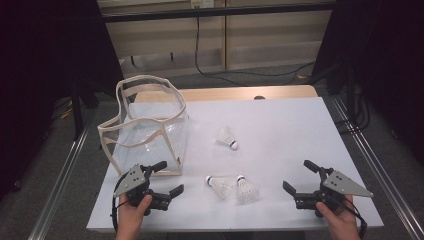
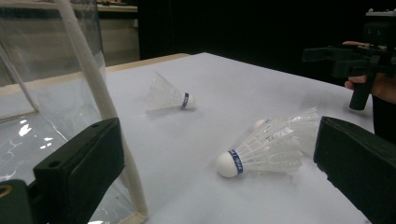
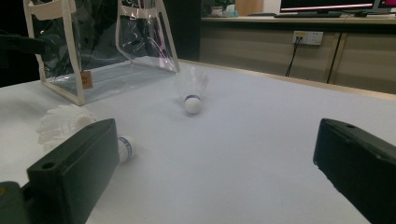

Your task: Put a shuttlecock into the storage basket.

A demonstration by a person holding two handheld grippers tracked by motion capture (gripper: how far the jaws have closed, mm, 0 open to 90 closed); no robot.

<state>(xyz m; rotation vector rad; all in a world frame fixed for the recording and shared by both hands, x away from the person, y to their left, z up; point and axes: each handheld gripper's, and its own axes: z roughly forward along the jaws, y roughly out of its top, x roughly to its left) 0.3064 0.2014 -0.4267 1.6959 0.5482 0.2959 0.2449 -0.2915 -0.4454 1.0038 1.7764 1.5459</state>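
Three white shuttlecocks lie on the white table [image 1: 285, 120]. One shuttlecock [image 1: 227, 137] rests mid-table, with a pair nearer me, the left one [image 1: 218, 186] beside the right one [image 1: 246, 190]. A clear bag [image 1: 145, 130] with cream trim stands upright at the left. My left gripper [image 1: 171, 177] hovers open just in front of the bag, left of the pair. My right gripper [image 1: 297, 175] is open at the front right. The left gripper view has the nearest shuttlecock [image 2: 266, 151] between the wide-apart jaws of the left gripper [image 2: 217, 135]. The right gripper [image 3: 215, 140] is empty, with the mid-table shuttlecock [image 3: 191, 91] lying ahead.
Metal rails run along both sides of the table. A wooden strip [image 1: 225, 93] edges its far side. Cables trail on the floor beyond. The bag's trim [image 2: 100, 93] stands close to my left jaw in the left gripper view.
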